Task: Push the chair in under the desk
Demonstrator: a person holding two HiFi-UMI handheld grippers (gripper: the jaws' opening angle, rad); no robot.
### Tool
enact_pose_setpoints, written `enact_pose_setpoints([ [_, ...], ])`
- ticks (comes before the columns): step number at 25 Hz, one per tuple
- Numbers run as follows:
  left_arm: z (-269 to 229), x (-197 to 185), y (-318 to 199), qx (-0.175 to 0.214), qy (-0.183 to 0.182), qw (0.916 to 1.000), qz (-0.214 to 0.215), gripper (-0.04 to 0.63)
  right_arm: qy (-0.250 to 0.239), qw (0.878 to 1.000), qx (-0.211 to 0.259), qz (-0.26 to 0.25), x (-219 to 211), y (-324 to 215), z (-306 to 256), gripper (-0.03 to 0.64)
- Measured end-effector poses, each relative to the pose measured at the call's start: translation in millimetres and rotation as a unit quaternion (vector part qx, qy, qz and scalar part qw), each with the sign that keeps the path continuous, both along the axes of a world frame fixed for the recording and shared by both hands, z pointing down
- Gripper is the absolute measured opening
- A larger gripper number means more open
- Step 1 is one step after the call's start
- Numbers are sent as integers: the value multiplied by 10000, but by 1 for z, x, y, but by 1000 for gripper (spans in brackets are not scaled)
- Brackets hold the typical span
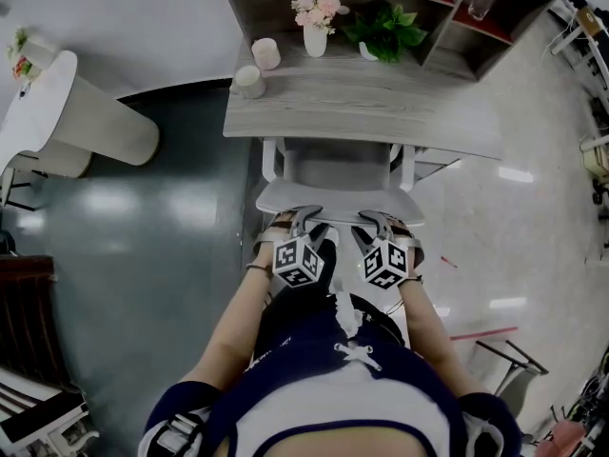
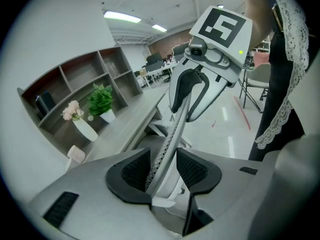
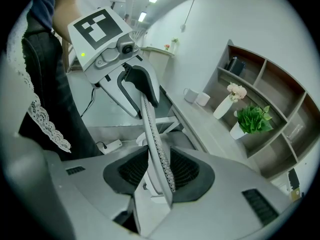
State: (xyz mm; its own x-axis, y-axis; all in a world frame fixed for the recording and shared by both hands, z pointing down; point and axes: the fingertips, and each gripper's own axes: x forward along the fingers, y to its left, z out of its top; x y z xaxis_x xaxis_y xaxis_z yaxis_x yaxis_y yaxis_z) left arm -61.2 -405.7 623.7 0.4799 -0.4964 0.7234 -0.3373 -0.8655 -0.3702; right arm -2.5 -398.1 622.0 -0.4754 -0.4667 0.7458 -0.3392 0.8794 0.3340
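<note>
The grey mesh-backed chair (image 1: pixel 338 174) stands at the near edge of the grey wooden counter (image 1: pixel 381 112), with its seat partly under it. The left hand-held gripper (image 1: pixel 298 220) and the right hand-held gripper (image 1: pixel 379 220) clamp the top of its backrest, side by side. Two white cylindrical cups (image 1: pixel 266 53) stand at the counter's left. Farther back and to their right stands the white flower vase (image 1: pixel 315 38), then the green potted plant (image 1: pixel 385 29).

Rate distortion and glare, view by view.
Head view: wide-angle bend, glare streaks on the floor. Left gripper view: fisheye circle, black corners, ceiling lights blown out, chair back sharp. Right gripper view: same fisheye, desk edge curved.
</note>
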Motion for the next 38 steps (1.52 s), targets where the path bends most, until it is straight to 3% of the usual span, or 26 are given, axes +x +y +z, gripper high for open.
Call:
enact_pose_setpoints([
  [7, -1, 2, -15, -108, 7, 9999, -8, 169, 0, 10000, -66, -13, 1, -16, -2, 126],
  [11, -1, 1, -16, 46, -22, 10000, 2, 169, 44, 9998, 190, -32, 0, -16, -1, 126],
  [14, 1, 0, -16, -191, -34, 9998, -54, 169, -35, 10000, 31, -13, -1, -16, -1, 126],
  [16, 1, 0, -12, -552, -5, 9984, -146, 169, -304, 9989, -359, 88, -1, -12, -6, 126],
  [18, -7, 1, -8, -799, 141, 9964, -224, 169, -880, 9935, -629, 339, 0, -10, -23, 124],
  [20, -31, 5, -8, -768, 639, 9942, -397, 167, -1710, 9804, -660, 716, 2, -10, -52, 121],
  [22, -69, 8, -12, -680, 1547, 9829, -737, 113, -2571, 9580, -675, 1079, 6, -11, -86, 121],
  [23, -90, 9, -13, -684, 2073, 9718, -890, 92, -2978, 9441, -691, 1236, 8, -11, -102, 121],
  [26, -148, 11, -10, -721, 3467, 9279, -1165, 15, -3979, 8995, -586, 1705, 13, -9, -148, 43],
  [27, -160, 10, -6, -742, 3760, 9154, -1233, 11, -4218, 8868, -442, 1838, 16, -8, -161, 35],
  [29, -172, 10, 1, -836, 4044, 8998, -1406, 9, -4500, 8705, -32, 1991, 19, -3, -185, 18],
  [33, -178, 16, 24, -918, 4170, 8908, -1550, 9, -4580, 8661, 399, 1964, 13, 18, -209, 14],
  [38, -179, 25, 56, -928, 4047, 8991, -1385, 9, -4491, 8752, 271, 1778, 4, 47, -207, 12],
])
